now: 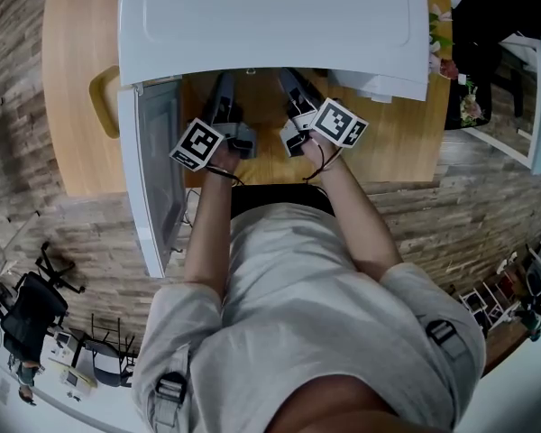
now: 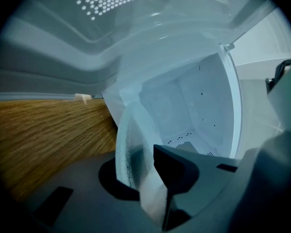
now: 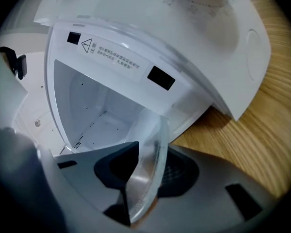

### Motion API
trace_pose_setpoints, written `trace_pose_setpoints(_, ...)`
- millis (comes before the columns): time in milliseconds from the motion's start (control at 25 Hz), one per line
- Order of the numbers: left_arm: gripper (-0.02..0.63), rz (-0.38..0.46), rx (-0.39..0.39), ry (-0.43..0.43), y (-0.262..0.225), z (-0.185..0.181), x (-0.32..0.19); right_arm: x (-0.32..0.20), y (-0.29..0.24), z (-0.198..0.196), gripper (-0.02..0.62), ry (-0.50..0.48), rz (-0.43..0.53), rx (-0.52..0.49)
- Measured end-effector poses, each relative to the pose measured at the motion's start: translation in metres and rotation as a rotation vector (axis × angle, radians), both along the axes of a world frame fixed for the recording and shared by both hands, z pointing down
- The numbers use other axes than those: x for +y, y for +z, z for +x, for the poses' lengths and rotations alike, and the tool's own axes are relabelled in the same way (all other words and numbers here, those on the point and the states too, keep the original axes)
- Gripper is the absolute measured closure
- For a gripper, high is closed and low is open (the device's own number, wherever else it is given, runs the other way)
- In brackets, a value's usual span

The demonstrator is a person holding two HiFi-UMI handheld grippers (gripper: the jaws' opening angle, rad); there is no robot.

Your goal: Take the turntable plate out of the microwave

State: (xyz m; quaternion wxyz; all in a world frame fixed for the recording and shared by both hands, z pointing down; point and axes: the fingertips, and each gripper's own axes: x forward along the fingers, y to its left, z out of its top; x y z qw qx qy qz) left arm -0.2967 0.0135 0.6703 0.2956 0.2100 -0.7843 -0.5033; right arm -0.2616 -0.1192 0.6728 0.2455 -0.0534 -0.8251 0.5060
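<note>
Dark fingers (image 3: 114, 166) of right gripper (image 3: 144, 173) clamp clear, curved turntable plate (image 3: 153, 142).

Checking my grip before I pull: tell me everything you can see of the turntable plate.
The turntable plate is clear glass with a textured band near its rim. It shows edge-on before the open microwave cavity, pinched by the left gripper and the right gripper. The head view hides it.

Clear glass turntable plate (image 3: 148, 174) at the mouth of the open white microwave (image 1: 270, 25).
</note>
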Motion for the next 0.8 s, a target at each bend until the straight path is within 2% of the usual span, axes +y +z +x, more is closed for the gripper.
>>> trace_pose_setpoints(800, 0.509, -0.026, -0.019, 0.029, -0.006, 0.016, 0.006, 0.007, -0.011, 0.018, 0.492, -0.023, 0.011, -0.025)
